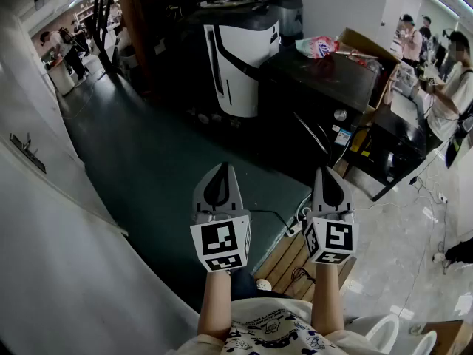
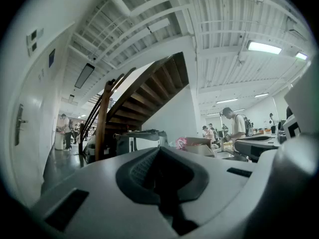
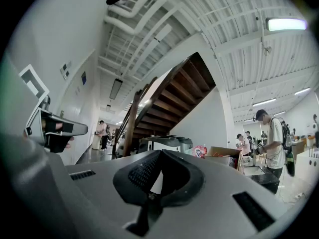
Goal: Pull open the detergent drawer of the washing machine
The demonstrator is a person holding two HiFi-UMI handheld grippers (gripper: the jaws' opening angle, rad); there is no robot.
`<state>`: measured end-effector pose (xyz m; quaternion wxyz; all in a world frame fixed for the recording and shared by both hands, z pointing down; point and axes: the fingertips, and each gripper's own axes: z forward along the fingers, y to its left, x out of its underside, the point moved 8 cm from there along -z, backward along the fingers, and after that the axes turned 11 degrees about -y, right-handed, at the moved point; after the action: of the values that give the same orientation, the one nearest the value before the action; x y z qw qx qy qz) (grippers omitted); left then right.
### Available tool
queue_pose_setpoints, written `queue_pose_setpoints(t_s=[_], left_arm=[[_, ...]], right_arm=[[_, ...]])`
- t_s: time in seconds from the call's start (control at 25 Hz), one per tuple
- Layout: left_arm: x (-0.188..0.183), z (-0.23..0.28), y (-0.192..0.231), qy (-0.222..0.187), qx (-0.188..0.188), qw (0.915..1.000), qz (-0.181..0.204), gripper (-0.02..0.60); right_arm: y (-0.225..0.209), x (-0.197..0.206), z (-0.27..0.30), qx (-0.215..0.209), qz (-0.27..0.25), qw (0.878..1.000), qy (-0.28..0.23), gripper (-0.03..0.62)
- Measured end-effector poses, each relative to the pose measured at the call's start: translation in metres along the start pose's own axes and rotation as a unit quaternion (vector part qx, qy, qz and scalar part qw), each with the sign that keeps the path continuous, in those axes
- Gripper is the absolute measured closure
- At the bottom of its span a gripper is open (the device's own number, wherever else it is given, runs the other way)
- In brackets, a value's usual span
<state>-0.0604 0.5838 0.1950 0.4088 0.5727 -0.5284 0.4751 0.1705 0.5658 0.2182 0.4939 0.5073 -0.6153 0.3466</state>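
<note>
Left gripper [image 1: 220, 168] and right gripper [image 1: 329, 171]: I read both pairs of jaws together, nothing between them, side by side at lower centre. Open green floor [image 1: 148, 168] lies ahead. A white wall [image 1: 44, 272] hems the left edge. The black washing machine [image 1: 318, 87] sits upper right; I cannot make out its drawer.

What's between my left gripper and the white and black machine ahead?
In the head view, only dark green floor lies between the left gripper and the white and black machine; that stretch is bare.
</note>
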Motion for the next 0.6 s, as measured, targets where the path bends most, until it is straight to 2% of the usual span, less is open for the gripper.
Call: queue_pose_setpoints(t_s=[0.6], left_arm=[[0.009, 0.016, -0.005, 0.003, -0.008, 1.0000, 0.003, 0.568]], right_arm=[[-0.012, 0.010, 0.009, 0.003, 0.001, 1.000, -0.007, 0.585]])
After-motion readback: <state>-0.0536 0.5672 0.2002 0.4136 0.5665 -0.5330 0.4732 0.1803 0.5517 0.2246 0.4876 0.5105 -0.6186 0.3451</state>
